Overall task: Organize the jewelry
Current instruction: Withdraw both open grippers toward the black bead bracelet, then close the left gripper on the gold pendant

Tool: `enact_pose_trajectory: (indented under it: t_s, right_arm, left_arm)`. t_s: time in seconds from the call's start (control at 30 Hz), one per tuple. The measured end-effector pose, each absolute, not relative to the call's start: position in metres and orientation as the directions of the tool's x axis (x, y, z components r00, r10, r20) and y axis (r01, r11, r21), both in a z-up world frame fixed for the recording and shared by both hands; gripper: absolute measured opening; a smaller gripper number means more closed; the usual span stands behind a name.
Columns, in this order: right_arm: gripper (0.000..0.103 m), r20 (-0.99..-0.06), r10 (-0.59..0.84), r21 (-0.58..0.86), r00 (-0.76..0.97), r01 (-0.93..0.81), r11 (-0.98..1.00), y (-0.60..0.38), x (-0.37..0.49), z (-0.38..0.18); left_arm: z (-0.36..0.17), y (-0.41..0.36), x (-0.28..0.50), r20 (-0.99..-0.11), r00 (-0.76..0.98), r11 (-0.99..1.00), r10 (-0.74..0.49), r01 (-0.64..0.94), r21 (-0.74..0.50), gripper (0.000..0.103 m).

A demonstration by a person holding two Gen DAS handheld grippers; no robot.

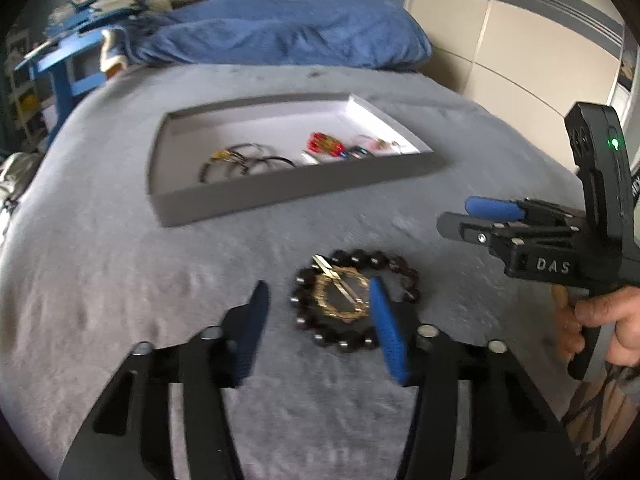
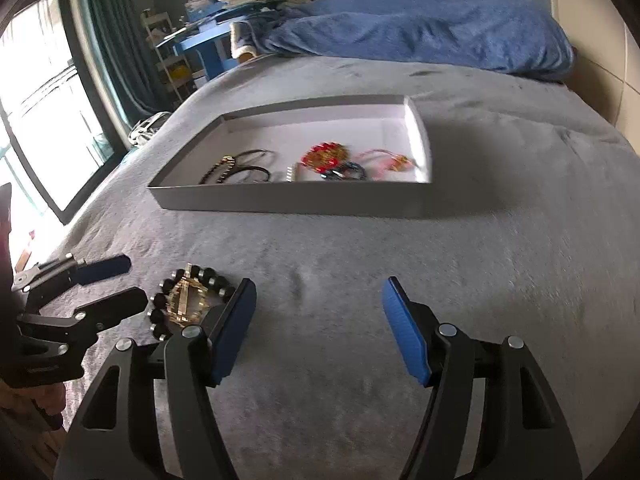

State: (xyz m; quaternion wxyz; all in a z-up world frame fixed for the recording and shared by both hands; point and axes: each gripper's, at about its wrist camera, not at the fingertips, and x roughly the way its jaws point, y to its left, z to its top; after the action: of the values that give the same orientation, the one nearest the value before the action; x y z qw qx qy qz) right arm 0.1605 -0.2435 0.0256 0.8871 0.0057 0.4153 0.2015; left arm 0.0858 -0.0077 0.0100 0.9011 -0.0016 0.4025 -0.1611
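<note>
A dark beaded bracelet [image 1: 376,260] [image 2: 208,274] lies on the grey bed cover with a gold chain piece [image 1: 320,296] [image 2: 184,300] inside its ring. My left gripper [image 1: 318,284] [image 2: 136,280] hangs just over it with its jaws apart; its right finger [image 1: 386,328] overlaps the beads' right side, and the pads do not press on anything. My right gripper [image 2: 319,282] [image 1: 454,214] stands open to the right of the bracelet with only bare cover between its fingers. Farther back, a shallow grey box [image 1: 280,196] [image 2: 280,200] holds black bangles [image 1: 240,162], a red piece [image 1: 326,144] and a pink one [image 1: 376,144].
The grey bed cover [image 1: 100,260] spreads all around. A blue blanket [image 1: 280,32] is heaped at the far end. A blue shelf with books [image 1: 60,64] stands beyond the bed's left side, a window [image 2: 40,100] at the left, a cream wardrobe [image 1: 520,60] at the right.
</note>
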Motion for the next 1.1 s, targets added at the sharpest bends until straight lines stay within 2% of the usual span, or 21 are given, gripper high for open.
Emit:
enact_pose_trajectory:
  t_s: [0.17, 0.37, 0.43, 0.57, 0.67, 1.1]
  right_arm:
    - [0.066, -0.737, 0.35, 0.184, 0.578, -0.326, 0.927, -0.259, 0.16, 0.022]
    - [0.066, -0.733, 0.35, 0.189, 0.583, -0.32, 0.928, -0.267, 0.159, 0.022]
    - [0.066, -0.73, 0.352, 0.192, 0.586, -0.318, 0.928, -0.269, 0.159, 0.023]
    - [0.066, -0.728, 0.353, 0.195, 0.588, -0.315, 0.929, -0.271, 0.16, 0.024]
    - [0.066, -0.726, 0.355, 0.203, 0.589, -0.31, 0.929, -0.271, 0.162, 0.024]
    - [0.066, -0.729, 0.421, 0.203, 0.54, -0.417, 0.886, -0.215, 0.161, 0.024]
  left_arm:
    - [0.007, -0.028, 0.088, -0.736, 0.605, 0.937, -0.303, 0.33, -0.114, 0.05]
    - [-0.007, -0.041, 0.1, -0.781, 0.575, 0.949, -0.245, 0.308, -0.071, 0.05]
    - [-0.01, -0.046, 0.102, -0.788, 0.571, 0.949, -0.229, 0.31, -0.051, 0.047]
    - [-0.017, -0.05, 0.106, -0.802, 0.567, 0.952, -0.191, 0.306, -0.01, 0.019]
    - [-0.011, -0.044, 0.104, -0.79, 0.58, 0.953, -0.2, 0.304, -0.017, 0.01]
    - [0.017, 0.011, 0.092, -0.72, 0.661, 0.971, -0.213, 0.225, -0.081, 0.009]
